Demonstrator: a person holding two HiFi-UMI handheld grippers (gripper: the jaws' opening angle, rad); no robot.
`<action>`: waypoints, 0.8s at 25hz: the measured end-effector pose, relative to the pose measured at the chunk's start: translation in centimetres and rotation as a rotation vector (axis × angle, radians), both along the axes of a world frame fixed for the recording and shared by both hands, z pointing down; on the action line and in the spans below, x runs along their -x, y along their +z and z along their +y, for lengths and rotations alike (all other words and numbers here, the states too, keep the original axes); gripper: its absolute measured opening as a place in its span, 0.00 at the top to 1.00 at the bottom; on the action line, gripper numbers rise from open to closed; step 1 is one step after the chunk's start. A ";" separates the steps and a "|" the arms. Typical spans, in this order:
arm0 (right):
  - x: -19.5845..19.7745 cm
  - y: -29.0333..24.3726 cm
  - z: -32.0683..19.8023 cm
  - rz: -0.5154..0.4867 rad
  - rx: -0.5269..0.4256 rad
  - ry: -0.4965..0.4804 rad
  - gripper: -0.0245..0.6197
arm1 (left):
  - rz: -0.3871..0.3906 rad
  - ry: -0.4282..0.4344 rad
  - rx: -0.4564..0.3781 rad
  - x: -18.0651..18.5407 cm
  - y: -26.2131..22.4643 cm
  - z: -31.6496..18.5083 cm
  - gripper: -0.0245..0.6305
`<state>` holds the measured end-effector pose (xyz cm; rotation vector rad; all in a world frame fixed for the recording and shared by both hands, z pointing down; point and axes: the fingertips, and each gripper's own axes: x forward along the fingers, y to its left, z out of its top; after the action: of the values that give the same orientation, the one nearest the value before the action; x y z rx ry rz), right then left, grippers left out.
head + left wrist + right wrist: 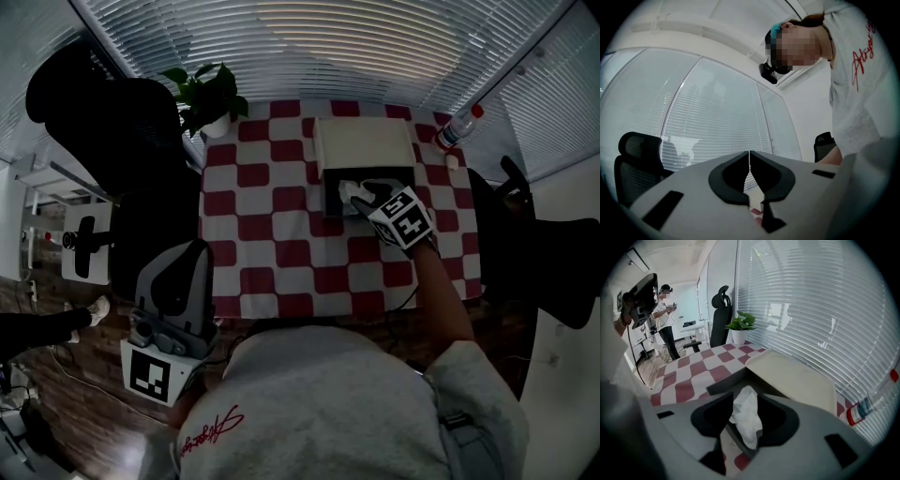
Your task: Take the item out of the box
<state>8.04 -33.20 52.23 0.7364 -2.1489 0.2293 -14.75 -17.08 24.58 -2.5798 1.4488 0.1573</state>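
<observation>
An open dark box [337,183] with its cream lid [364,142] folded back sits on the red-and-white checked table [272,244]. My right gripper [364,199] is over the box, shut on a crumpled white item [746,416] that stands up between its fingers above the box [726,385]. The same white item [352,193] shows at the gripper tip in the head view. My left gripper [173,300] hangs off the table's near left corner, tilted upward, jaws shut on nothing [750,168].
A potted plant [208,98] stands at the table's far left corner and a clear bottle with a red cap [459,125] at the far right. Black office chairs [122,141] flank the table. Blinds [815,310] run behind it. Another person [663,319] stands far off.
</observation>
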 end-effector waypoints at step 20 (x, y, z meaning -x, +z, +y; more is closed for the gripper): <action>-0.4 3.2 -0.2 0.073 0.089 -0.010 0.70 | -0.009 -0.005 -0.001 0.4 -0.1 0.1 0.93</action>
<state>8.48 -33.42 55.44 0.6721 -2.0592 0.2868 -15.19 -17.02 24.52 -2.5723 1.4511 0.1454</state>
